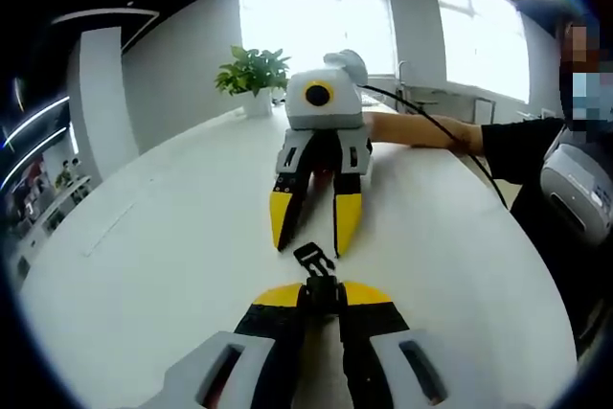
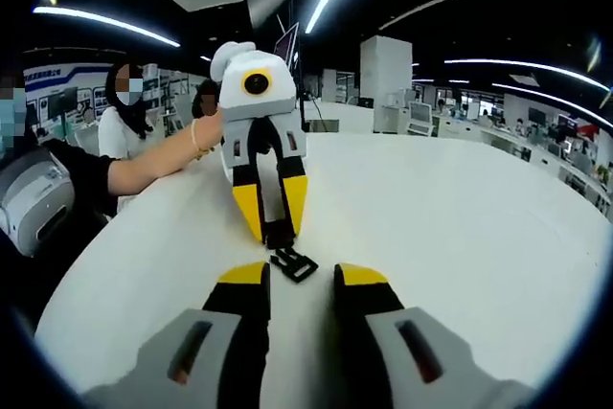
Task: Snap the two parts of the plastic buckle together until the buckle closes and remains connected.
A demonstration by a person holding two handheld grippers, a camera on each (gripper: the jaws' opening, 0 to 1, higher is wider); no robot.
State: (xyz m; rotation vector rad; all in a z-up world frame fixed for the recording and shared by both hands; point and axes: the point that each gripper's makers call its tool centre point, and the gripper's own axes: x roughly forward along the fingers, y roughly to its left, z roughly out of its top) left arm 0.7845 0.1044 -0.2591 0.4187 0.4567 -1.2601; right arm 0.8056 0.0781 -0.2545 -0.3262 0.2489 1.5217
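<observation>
Yellow-tipped fingers of the left gripper (image 1: 322, 296) rise from the bottom of the left gripper view, closed tight on one black part of the plastic buckle (image 1: 320, 286), whose forked end (image 1: 313, 258) sticks out past the tips, just above the white table (image 1: 163, 237). Facing it from beyond, the right gripper (image 1: 311, 227) points its own yellow and black fingers toward the camera; they stand parted, with nothing between them, and their tips sit just beside the buckle's free end. In the right gripper view the same meeting appears from the other side: the right gripper's fingers (image 2: 358, 280) spread apart at the bottom of the picture, the black buckle (image 2: 292, 261) lying low over the table (image 2: 460, 227) just ahead of the gap between them, and the left gripper (image 2: 272, 222) beyond it, clamped on the buckle's far end. Whether both halves of the buckle are already joined cannot be told; the black shapes are too small to separate. A person's forearm (image 1: 421, 129) reaches to the back of the right gripper. A potted green plant (image 1: 252, 77) stands at the far edge of the table, before bright windows. Blue lettering on a distant wall in the right gripper view is too blurred to read.
</observation>
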